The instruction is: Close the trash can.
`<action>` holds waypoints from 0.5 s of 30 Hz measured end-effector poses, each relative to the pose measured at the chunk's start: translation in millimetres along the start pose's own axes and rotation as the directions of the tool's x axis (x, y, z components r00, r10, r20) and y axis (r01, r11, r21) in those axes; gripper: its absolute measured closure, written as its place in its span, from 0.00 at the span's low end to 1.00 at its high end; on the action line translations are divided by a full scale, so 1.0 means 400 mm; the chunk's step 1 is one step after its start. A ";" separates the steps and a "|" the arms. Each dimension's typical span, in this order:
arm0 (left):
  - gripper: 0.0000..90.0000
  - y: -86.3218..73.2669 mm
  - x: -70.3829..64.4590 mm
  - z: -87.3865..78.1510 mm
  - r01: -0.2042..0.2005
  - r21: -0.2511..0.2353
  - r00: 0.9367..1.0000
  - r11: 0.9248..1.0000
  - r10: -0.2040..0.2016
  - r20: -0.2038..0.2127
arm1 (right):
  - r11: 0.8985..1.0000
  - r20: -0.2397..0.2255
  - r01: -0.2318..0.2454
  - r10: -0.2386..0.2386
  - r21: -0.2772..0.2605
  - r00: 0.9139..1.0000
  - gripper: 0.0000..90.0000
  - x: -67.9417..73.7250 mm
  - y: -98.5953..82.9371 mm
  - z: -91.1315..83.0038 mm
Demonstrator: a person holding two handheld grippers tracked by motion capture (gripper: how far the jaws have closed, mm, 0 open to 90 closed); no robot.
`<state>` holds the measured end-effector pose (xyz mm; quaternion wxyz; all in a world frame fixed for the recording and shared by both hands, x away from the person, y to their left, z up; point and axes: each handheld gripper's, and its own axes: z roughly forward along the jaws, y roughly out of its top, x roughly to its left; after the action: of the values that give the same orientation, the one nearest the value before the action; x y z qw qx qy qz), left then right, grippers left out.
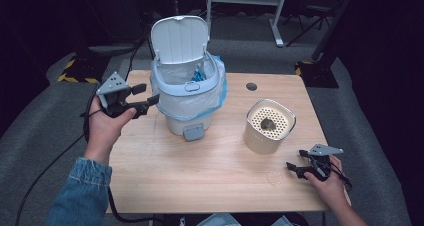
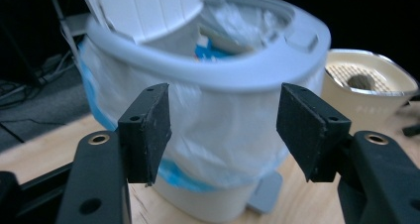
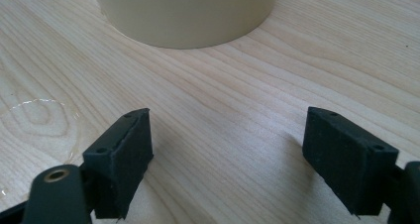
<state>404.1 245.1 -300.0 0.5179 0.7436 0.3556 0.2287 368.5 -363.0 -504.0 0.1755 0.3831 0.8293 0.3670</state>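
High view, right gripper (image 1: pixel 295 169): resting low near the table's (image 1: pixel 210 176) front edge, jaws spreading wide, holding nothing.
Cream container (image 1: pixel 269 126): sitting just beyond it, a dark lump lying on its perforated top.
Left gripper (image 1: pixel 146 97): hovering beside the bin (image 1: pixel 187 93), jaws gaping, empty.
Bin: standing mid-table, lid up, bag lining it.

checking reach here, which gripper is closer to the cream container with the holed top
Right. The right gripper sits just in front of the cream container; the left gripper is across the table beside the bin.
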 end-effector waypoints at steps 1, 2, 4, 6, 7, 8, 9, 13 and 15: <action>0.43 0.013 0.004 0.001 0.001 -0.005 1.000 1.000 -0.001 -0.006 | 1.000 0.000 0.000 0.000 0.000 1.000 0.22 0.000 0.000 0.000; 0.43 0.022 0.008 0.003 -0.001 -0.008 1.000 1.000 0.001 -0.009 | 1.000 0.000 0.000 0.000 0.000 1.000 0.22 0.000 0.000 0.000; 0.43 0.049 0.018 0.010 -0.003 -0.013 1.000 1.000 0.003 -0.027 | 1.000 0.000 0.000 0.000 0.000 1.000 0.22 0.000 0.000 0.000; 0.43 0.069 0.028 0.019 0.002 -0.016 1.000 1.000 -0.002 -0.031 | 1.000 0.000 0.000 0.000 0.000 1.000 0.22 0.000 0.000 0.000; 0.43 0.078 0.033 0.024 0.006 -0.020 1.000 1.000 -0.007 -0.029 | 1.000 0.000 0.000 0.000 0.000 1.000 0.22 0.000 0.000 0.000; 0.42 0.085 0.036 0.027 0.008 -0.023 0.999 1.000 -0.009 -0.032 | 1.000 0.000 0.000 0.000 0.000 1.000 0.22 0.000 0.000 0.000; 0.42 0.095 0.040 0.032 0.008 -0.024 0.999 1.000 -0.009 -0.037 | 1.000 0.000 0.000 0.000 0.000 1.000 0.22 0.000 0.000 0.000; 0.40 0.130 0.058 0.060 0.017 -0.003 0.999 1.000 -0.017 -0.027 | 1.000 0.000 0.000 0.000 0.000 1.000 0.22 0.000 0.000 0.000; 0.39 0.143 0.066 0.075 0.018 -0.005 0.999 1.000 -0.018 -0.041 | 1.000 0.000 0.001 -0.001 0.000 1.000 0.22 0.000 0.000 0.000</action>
<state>458.8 234.9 -258.2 0.5141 0.7344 0.3724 0.2400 368.6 -363.1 -504.0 0.1757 0.3828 0.8294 0.3668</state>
